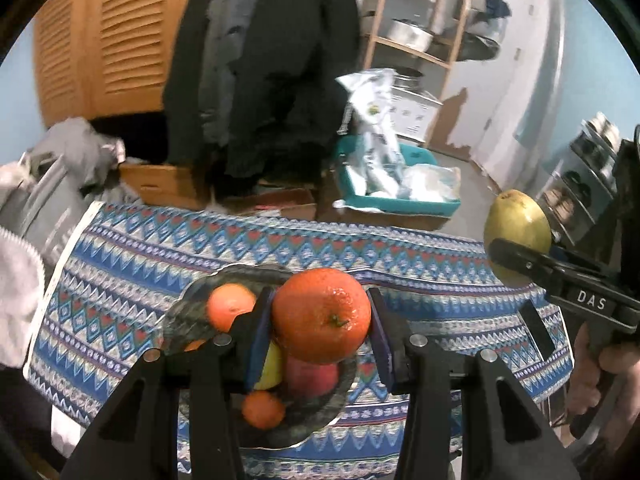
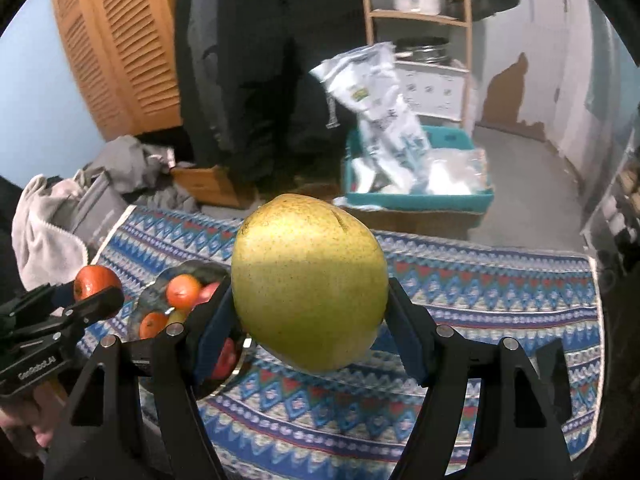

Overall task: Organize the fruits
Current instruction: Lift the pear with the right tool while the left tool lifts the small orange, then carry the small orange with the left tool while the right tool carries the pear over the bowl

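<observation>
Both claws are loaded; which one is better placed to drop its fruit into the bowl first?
Left, probably. The left claw holds its orange over the bowl, while the right claw holds the pear off to the side, over cloth.

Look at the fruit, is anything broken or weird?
Only a small thing: the yellow-green pear in the right claw has a short dark nick near its top. The orange in the left claw and the fruit in the bowl look fine.
</observation>
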A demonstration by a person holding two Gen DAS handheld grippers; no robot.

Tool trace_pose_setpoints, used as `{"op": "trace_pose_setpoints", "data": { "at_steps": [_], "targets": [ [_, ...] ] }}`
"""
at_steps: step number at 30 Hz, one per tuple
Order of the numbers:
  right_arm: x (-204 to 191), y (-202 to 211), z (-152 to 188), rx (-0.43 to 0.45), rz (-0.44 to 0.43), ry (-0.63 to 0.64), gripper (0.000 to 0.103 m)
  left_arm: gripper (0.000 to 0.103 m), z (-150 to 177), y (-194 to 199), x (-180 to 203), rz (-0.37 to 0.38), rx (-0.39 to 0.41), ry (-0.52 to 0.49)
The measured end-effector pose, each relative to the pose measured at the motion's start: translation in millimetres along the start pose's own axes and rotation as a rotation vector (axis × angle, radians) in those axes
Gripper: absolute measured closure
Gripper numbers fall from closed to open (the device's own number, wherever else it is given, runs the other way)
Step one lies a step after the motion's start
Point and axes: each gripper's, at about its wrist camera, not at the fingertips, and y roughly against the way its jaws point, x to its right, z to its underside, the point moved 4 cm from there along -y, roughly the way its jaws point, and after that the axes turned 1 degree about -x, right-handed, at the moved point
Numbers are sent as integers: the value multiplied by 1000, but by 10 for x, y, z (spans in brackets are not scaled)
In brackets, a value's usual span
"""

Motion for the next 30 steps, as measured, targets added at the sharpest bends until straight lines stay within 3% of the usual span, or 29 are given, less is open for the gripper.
{"op": "trace_pose_setpoints", "data": {
  "at_steps": [12, 30],
  "targets": [
    [-557, -410, 4, -64, -73, 44, 31, 58, 210, -123, -524, -78, -35, 63],
    [-990, -849, 148, -153, -125, 67, 31, 57, 743, -669, -821, -95, -251, 146]
  ]
}}
